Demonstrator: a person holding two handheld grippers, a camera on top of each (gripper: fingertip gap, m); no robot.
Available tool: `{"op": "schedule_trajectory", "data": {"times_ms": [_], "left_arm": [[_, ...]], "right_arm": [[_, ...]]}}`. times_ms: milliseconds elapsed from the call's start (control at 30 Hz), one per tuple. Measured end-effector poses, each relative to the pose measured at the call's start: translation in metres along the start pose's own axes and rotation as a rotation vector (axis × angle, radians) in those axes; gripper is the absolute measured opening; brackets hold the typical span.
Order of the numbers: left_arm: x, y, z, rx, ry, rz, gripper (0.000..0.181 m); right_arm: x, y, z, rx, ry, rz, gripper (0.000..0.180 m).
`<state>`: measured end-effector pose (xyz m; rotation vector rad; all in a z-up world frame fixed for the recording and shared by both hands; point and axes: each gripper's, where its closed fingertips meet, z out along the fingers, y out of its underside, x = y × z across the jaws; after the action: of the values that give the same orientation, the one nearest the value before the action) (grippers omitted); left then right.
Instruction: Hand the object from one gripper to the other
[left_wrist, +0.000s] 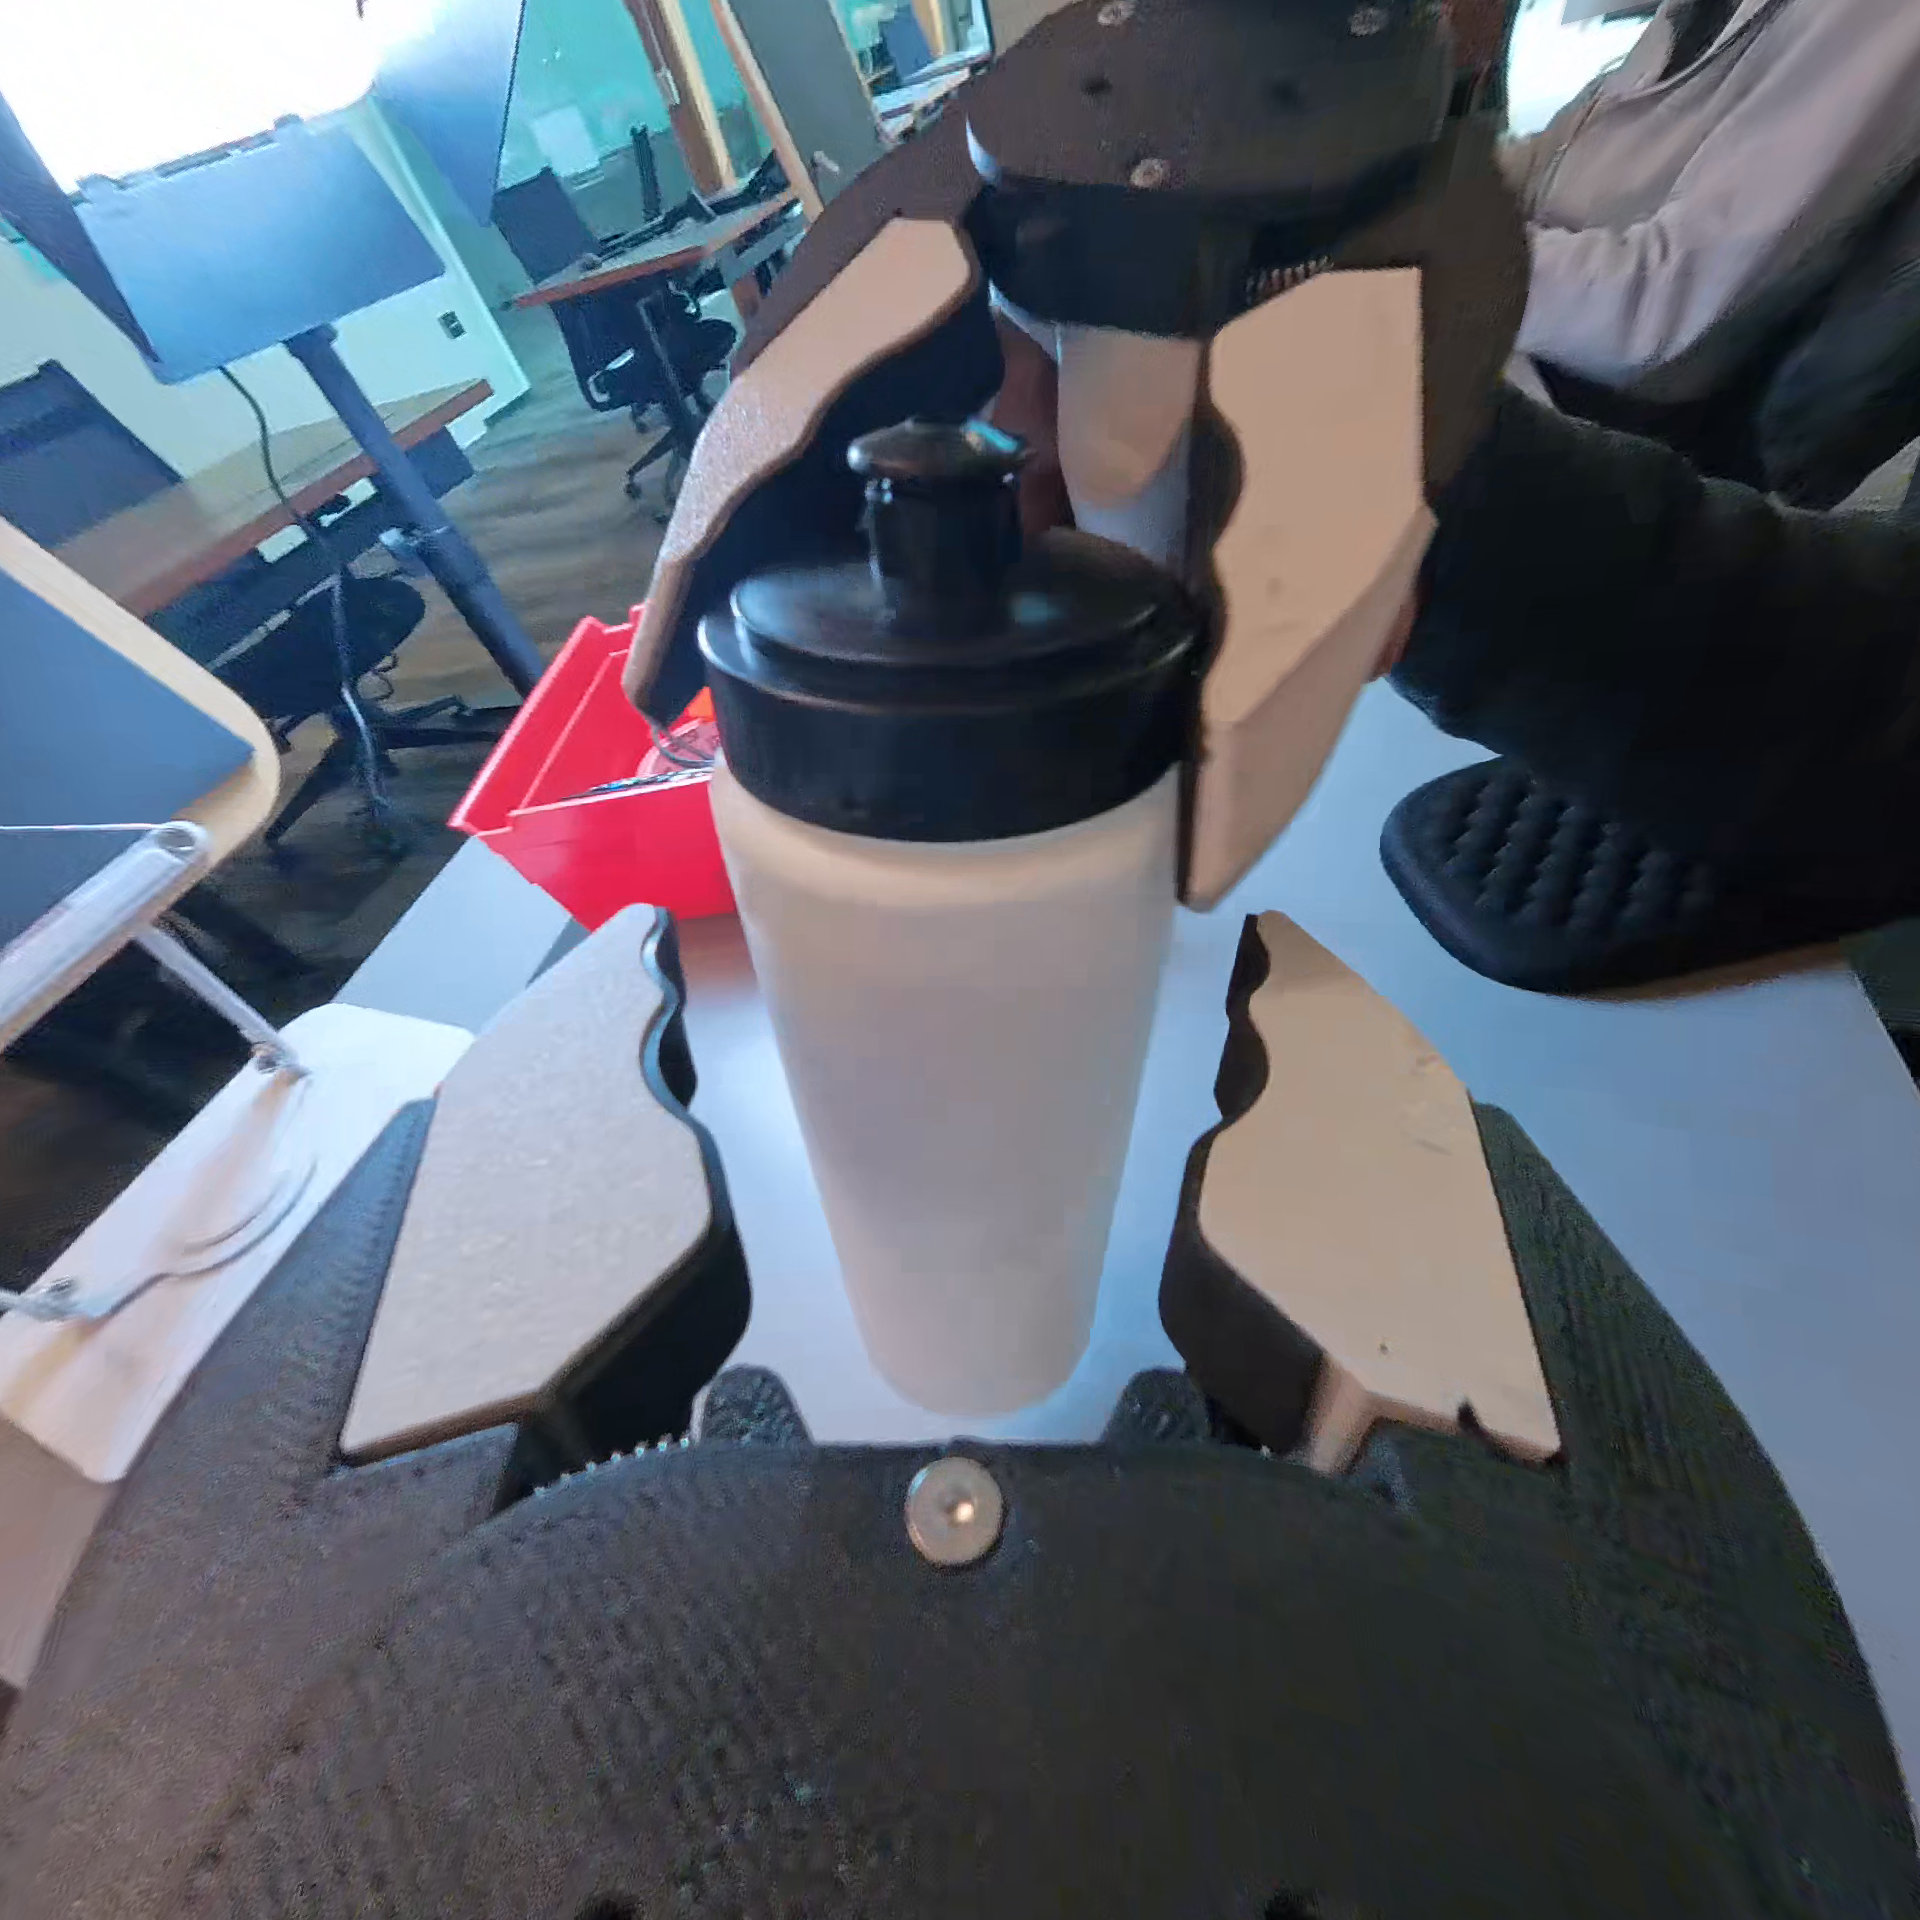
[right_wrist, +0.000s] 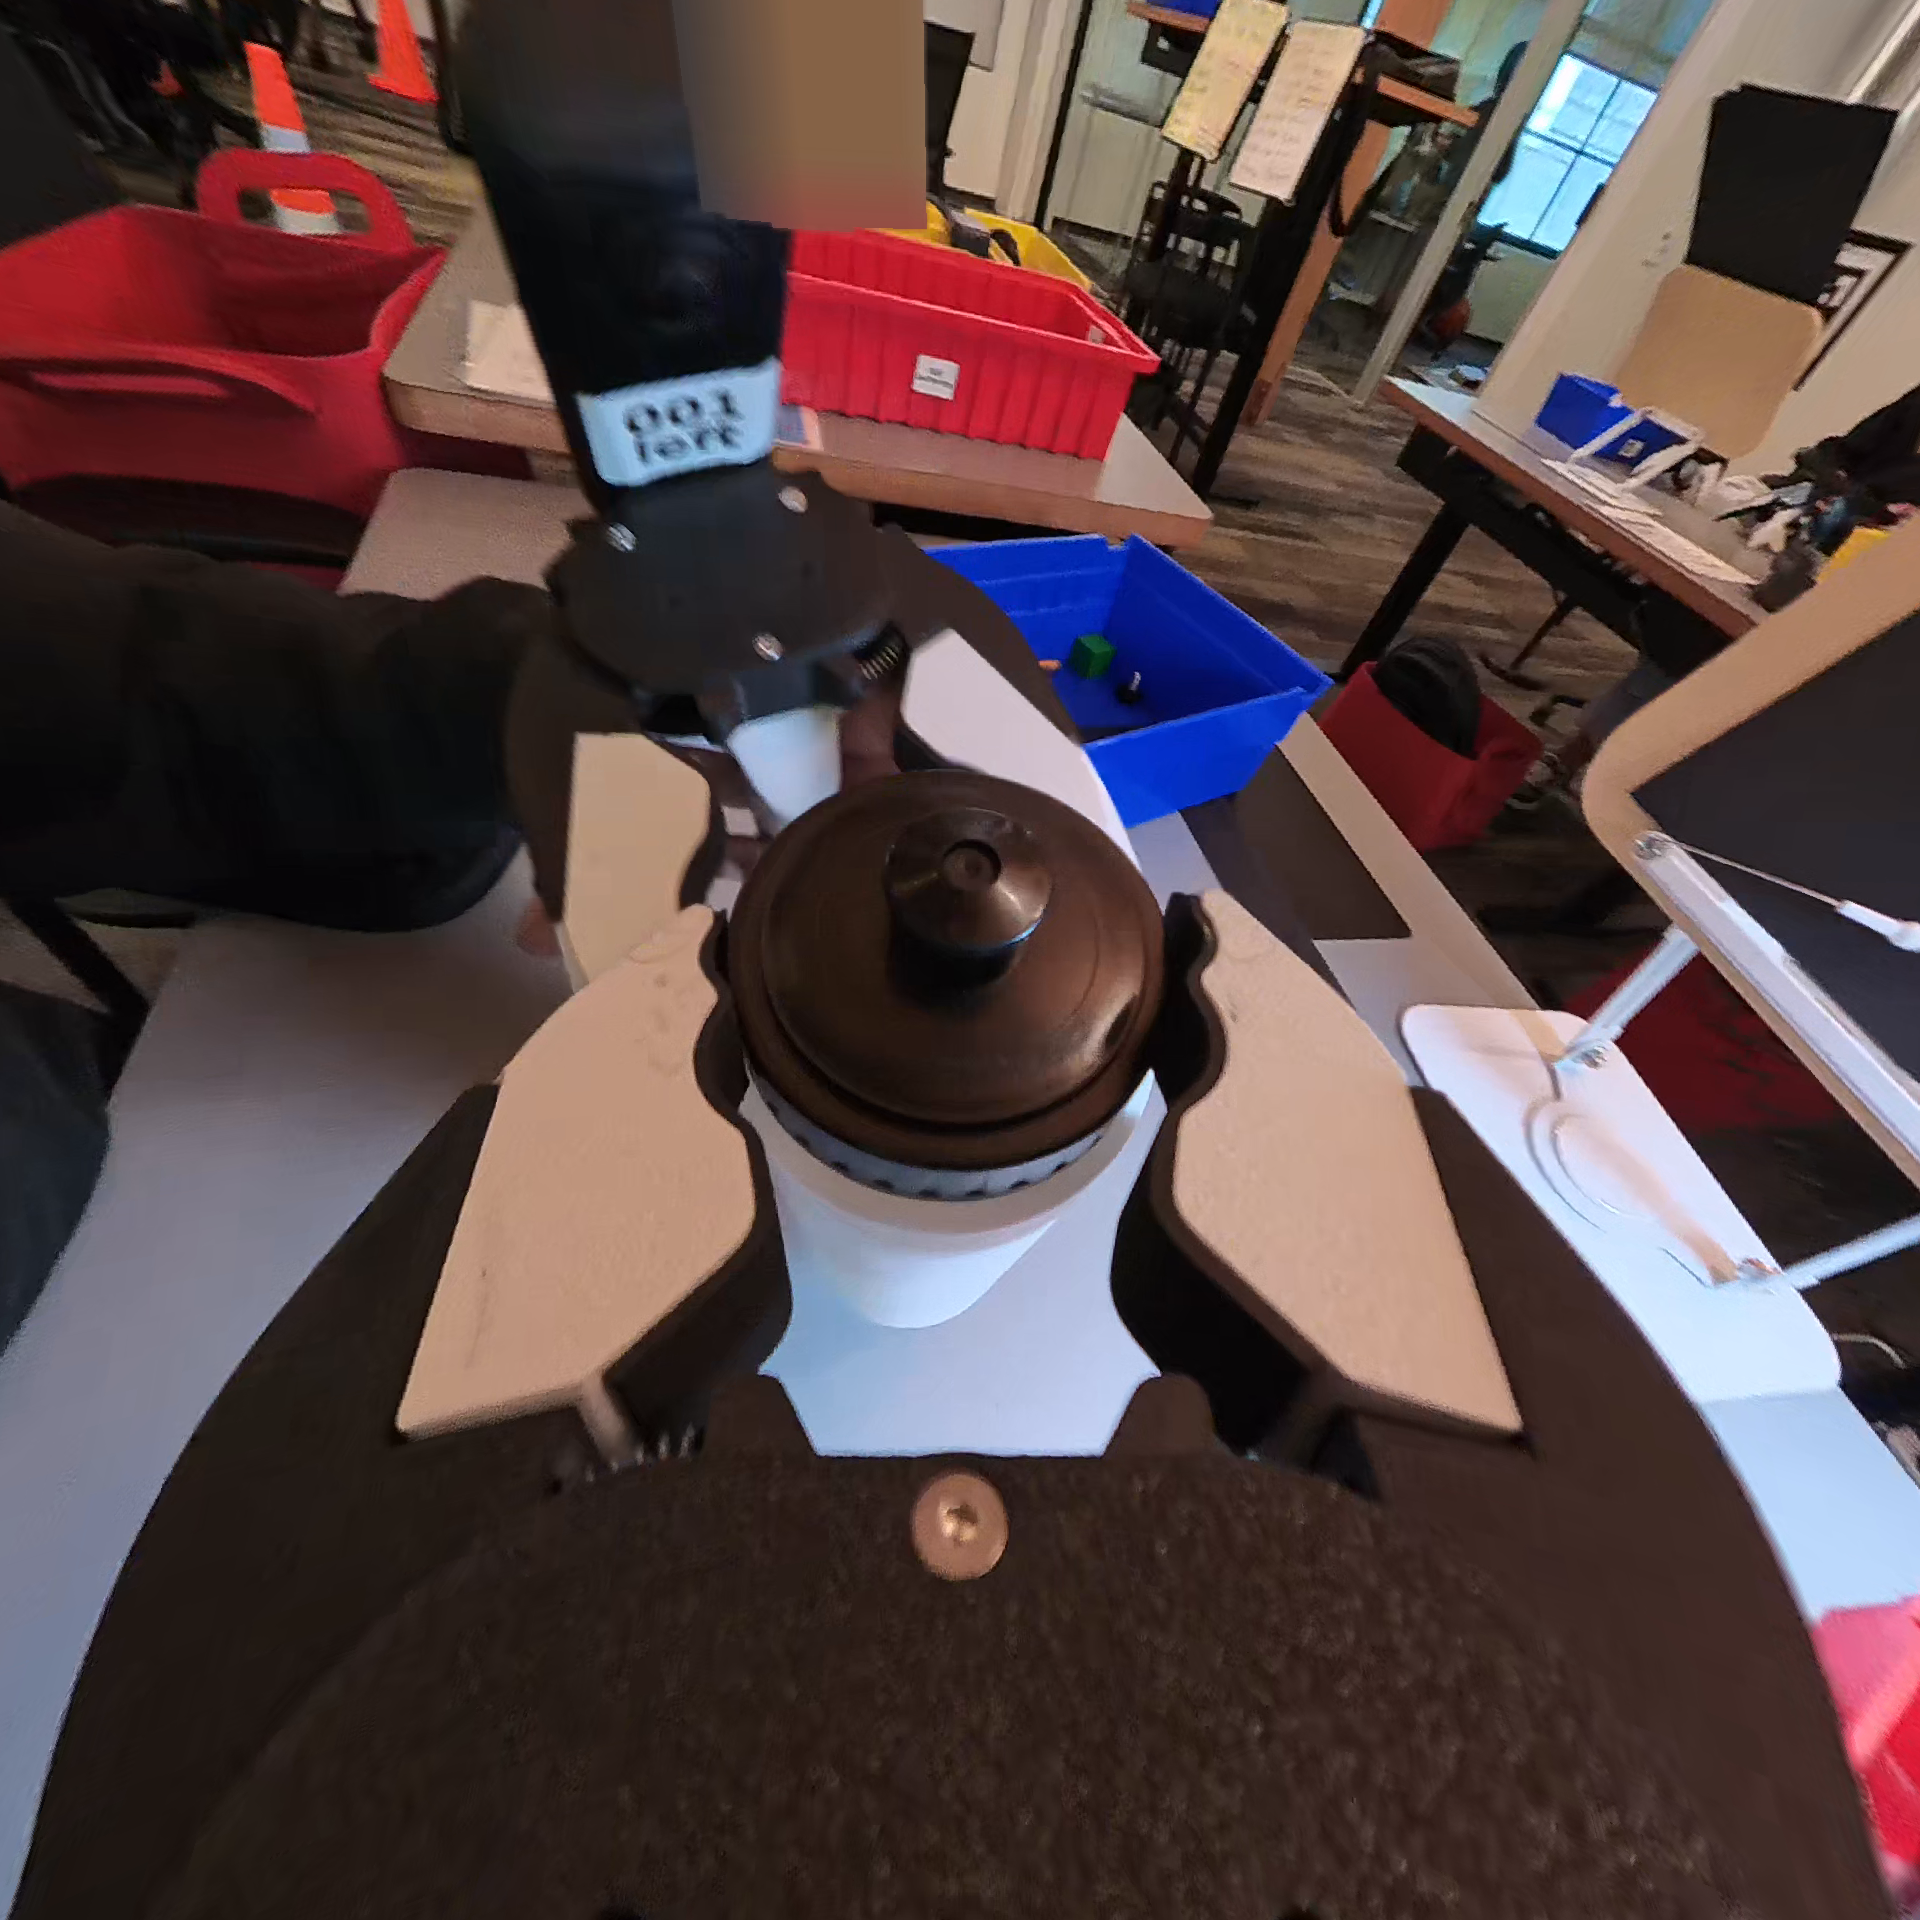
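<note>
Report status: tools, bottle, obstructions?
Right tool shut on bottle cap. Left tool open around bottle body, apart. Nothing in the way.

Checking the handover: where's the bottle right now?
The white bottle hangs by its black cap in the right gripper, between the open left gripper fingers.

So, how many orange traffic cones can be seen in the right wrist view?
2. One cone stands on the floor behind the red basket at top left. The other cone is to its right, cut by the top edge. More may be hidden.
</note>
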<state>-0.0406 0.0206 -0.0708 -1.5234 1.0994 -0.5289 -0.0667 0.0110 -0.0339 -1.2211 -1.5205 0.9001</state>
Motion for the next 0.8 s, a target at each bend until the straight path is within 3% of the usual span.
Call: {"op": "schedule_trajectory", "data": {"times_ms": [233,367,467,567,800], "left_arm": [[0.007,-0.01,0.006,0.112,0.024,-0.014,0.093],[-0.005,-0.004,0.001,0.059,-0.03,-0.01,0.093],[-0.014,0.004,0.0,0.023,-0.052,-0.039,0.092],[-0.015,0.012,0.003,-0.022,-0.056,-0.042,0.092],[0.004,0.016,0.017,-0.083,-0.043,0.046,0.092]], "right_arm": [[-0.009,-0.015,0.004,0.058,-0.006,0.003,0.079],[-0.001,-0.03,-0.012,0.108,0.07,-0.014,0.081],[0.007,-0.041,-0.034,0.135,0.125,0.012,0.068],[0.007,-0.034,-0.049,0.069,0.135,0.005,0.047],[0.005,0.001,-0.038,-0.122,0.099,0.006,0.045]]}}
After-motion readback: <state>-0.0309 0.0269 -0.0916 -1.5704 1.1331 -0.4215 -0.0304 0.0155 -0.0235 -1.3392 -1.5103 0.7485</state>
